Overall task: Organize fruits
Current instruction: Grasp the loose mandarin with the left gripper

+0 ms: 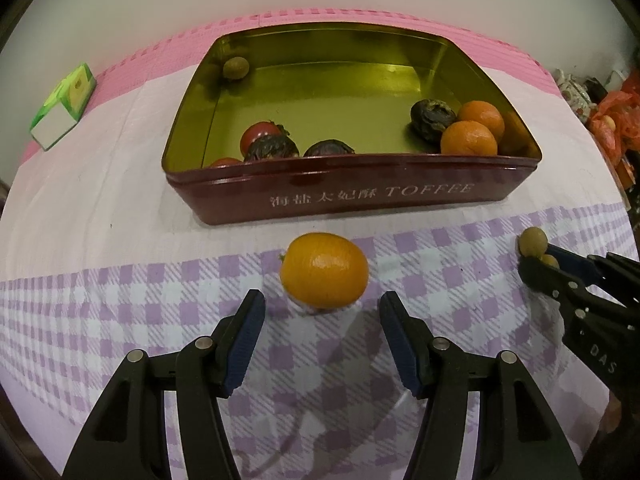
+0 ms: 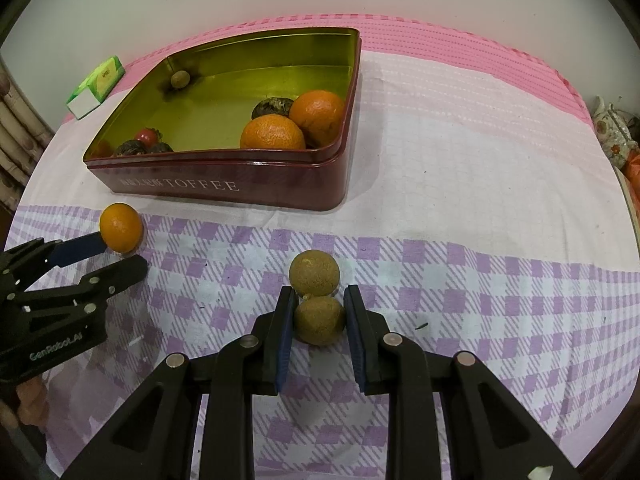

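green-white carton (image 1: 64, 110) far left on cloth | checked tablecloth (image 2: 480, 280) | floral teapot (image 2: 614, 136) at right edge

A table covered by a cloth (image 2: 460, 160), pink at the top, white mid-frame, purple-checked below, carries a red tin (image 2: 224, 180), a green box (image 2: 96, 84) upper left, an orange (image 2: 121, 227) and two brownish-green fruits (image 2: 315, 273).

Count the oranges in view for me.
3. Two oranges sit together in the tin's right near corner; one lies on the cloth before the left hand-held gripper. None seem hidden.
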Demonstrator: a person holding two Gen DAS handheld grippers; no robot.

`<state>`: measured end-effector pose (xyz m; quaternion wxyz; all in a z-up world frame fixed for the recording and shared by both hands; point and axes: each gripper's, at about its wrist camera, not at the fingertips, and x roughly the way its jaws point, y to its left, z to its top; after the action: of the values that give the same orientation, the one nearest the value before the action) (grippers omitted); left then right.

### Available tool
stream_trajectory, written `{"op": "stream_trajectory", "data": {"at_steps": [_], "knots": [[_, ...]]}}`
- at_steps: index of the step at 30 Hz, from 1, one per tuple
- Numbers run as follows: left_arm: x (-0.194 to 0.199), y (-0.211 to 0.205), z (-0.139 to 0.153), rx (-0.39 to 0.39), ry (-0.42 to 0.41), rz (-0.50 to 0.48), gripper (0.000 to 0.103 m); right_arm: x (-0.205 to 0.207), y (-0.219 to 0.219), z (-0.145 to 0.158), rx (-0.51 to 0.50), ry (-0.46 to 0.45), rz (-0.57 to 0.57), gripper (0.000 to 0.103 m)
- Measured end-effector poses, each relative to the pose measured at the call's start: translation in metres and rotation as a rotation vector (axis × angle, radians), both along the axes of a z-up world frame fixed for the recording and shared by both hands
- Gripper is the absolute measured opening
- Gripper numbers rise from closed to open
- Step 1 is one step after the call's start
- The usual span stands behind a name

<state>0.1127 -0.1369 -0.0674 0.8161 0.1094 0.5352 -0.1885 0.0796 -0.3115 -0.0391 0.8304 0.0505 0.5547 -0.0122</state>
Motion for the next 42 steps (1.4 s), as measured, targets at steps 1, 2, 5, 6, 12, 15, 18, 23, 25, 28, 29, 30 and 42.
{"op": "stream_trajectory", "data": {"at_steps": [1, 2, 5, 6, 12, 15, 18, 23, 25, 28, 29, 30, 42], "knots": [[0.003, 0.001, -0.001, 0.002, -0.001, 0.001, 0.06, 0.0, 0.0, 0.0, 0.0, -0.001, 0.0, 0.024], [0.006, 0.005, -0.001, 0.003, 0.0, 0.002, 0.06, 0.0, -0.001, 0.0, 0.002, -0.001, -0.002, 0.024], [0.014, -0.003, -0.003, 0.007, -0.006, -0.002, 0.06, 0.0, -0.001, 0.0, 0.003, -0.001, -0.002, 0.024], [0.018, -0.007, -0.004, 0.009, -0.013, -0.002, 0.06, 0.0, -0.001, 0.0, 0.002, 0.0, -0.001, 0.024], [0.031, -0.003, -0.007, -0.006, -0.016, 0.011, 0.06, 0.0, 0.0, 0.0, 0.005, 0.0, -0.005, 0.024], [0.035, -0.008, -0.009, -0.008, -0.02, 0.009, 0.06, 0.0, -0.001, 0.0, 0.003, -0.001, -0.004, 0.024], [0.036, 0.002, -0.009, -0.012, -0.026, 0.017, 0.056, 0.0, -0.001, 0.0, 0.003, -0.001, -0.003, 0.024], [0.031, 0.001, -0.008, -0.015, -0.031, 0.023, 0.053, 0.0, 0.0, 0.0, 0.001, 0.0, -0.001, 0.025], [0.031, -0.001, -0.008, -0.017, -0.032, 0.021, 0.049, 0.0, 0.0, 0.0, -0.003, -0.001, 0.0, 0.025], [0.028, 0.002, -0.007, -0.016, -0.037, 0.007, 0.043, 0.001, -0.001, 0.0, 0.0, 0.0, -0.002, 0.025], [0.028, 0.0, -0.007, -0.015, -0.038, 0.008, 0.043, 0.001, -0.001, 0.0, -0.002, 0.0, -0.001, 0.025], [0.027, 0.001, -0.007, -0.017, -0.038, 0.01, 0.043, 0.001, 0.0, 0.0, -0.004, 0.0, -0.001, 0.025], [0.015, 0.015, -0.003, -0.02, -0.037, 0.02, 0.043, 0.002, 0.004, 0.0, -0.031, 0.001, -0.007, 0.025]]}}
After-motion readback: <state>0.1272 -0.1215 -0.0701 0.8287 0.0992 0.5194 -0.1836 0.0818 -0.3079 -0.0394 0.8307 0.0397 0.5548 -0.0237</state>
